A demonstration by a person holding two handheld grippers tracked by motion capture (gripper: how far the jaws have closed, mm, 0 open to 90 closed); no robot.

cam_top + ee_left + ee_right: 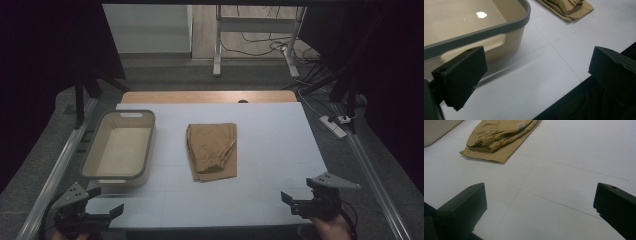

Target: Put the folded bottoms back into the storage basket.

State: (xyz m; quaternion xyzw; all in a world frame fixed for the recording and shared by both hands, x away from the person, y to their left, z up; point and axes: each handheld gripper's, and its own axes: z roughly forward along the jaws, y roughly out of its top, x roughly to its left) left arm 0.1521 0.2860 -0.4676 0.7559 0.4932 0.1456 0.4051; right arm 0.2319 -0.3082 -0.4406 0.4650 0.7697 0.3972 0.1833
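A folded tan garment (212,150) lies in the middle of the white table top (270,150); its elastic waistband faces the near edge, and a small white label shows in the right gripper view (499,138). A beige basket with a grey rim (120,147) stands left of it, nothing inside. My left gripper (107,202) rests at the near left corner, just in front of the basket (486,30), jaws wide apart and empty. My right gripper (295,197) sits at the near right, open, pointing toward the garment with bare table between its jaws.
Metal rails (60,165) run along both sides of the table. A wooden board (210,96) edges the far side. Beyond it stand a table frame (255,30) and loose cables, with a power strip (334,126) on the floor at the right.
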